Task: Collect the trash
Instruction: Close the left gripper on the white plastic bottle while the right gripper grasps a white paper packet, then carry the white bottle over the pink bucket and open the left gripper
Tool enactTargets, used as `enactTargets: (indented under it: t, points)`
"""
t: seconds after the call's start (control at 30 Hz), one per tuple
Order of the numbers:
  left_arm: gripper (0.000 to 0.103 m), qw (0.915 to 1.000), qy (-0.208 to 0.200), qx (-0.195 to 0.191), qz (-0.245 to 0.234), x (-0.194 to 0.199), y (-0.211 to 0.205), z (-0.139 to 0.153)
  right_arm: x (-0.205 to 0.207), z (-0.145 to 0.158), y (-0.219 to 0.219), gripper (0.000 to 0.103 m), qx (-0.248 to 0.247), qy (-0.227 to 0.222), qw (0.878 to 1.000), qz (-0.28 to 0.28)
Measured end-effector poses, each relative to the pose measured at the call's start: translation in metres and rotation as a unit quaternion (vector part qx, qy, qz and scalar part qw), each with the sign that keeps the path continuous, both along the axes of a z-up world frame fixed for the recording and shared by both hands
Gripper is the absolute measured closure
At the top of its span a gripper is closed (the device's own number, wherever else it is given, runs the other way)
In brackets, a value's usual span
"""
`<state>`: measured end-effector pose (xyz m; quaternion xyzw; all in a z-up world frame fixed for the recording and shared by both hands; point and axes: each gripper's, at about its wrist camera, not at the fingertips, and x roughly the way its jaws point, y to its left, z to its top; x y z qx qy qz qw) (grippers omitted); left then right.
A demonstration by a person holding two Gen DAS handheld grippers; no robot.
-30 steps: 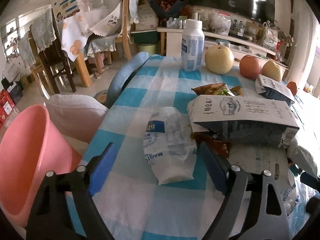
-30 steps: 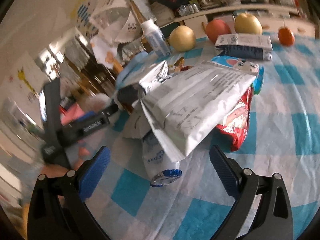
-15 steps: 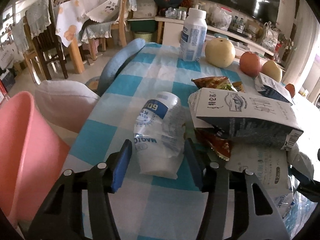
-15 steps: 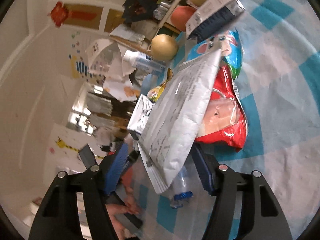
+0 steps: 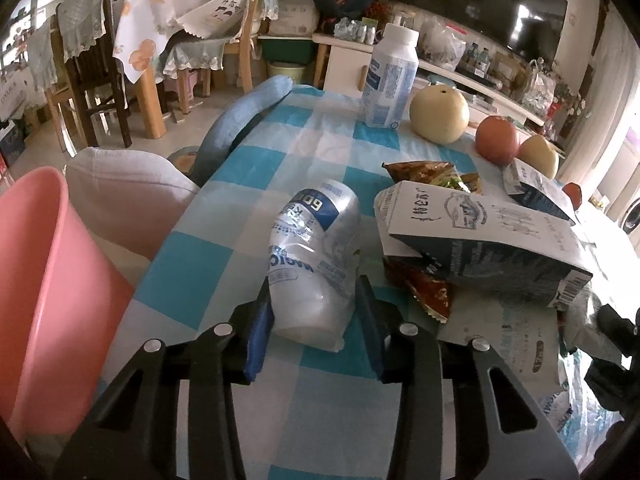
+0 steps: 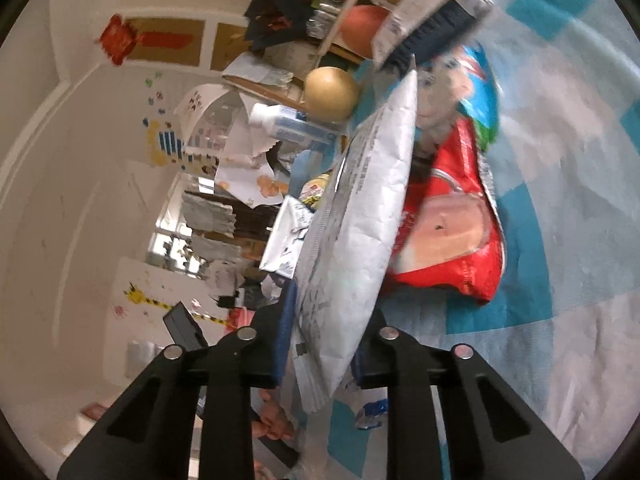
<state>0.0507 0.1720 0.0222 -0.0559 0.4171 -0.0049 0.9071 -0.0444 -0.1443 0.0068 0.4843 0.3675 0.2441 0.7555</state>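
Pink bin (image 5: 44,280): at the table's left edge, beside the cloth.
Left gripper (image 5: 314,312): jaws have just been closing; the pads now pinch the crumpled plastic bottle (image 5: 316,256) at its near end.
Bottle: on the checked tablecloth (image 5: 280,140), long axis running away from the gripper, blue-banded end farthest.
Carton (image 5: 480,236): lying flat, right of the bottle.
Right gripper (image 6: 322,344): jaws just closed, clamping the silver-white wrapper (image 6: 360,232) edge-on, its length pointing away.
Red snack bag (image 6: 452,224): flat on the cloth beside it.
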Motion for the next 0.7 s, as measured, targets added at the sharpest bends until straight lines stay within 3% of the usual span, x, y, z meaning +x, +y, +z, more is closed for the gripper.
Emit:
enactTargets:
  t: [0.1,0.2,0.7]
  points:
    - [0.063,1.0,-0.004,-0.007,-0.003,-0.004,0.001,0.003,-0.005,0.012,0.004,0.082,-0.034,-0.014,0.999,0.006]
    - [0.076,0.9997,-0.008,-0.023,-0.005,-0.007,0.003,0.006,-0.012,0.024,0.007,0.083,-0.057,-0.031,0.998,0.012]
    - [0.077,0.9976,-0.015,-0.054,-0.041,-0.032,0.012,0.016,-0.04,0.064,0.026,0.084,-0.132,-0.082,0.987,0.033]
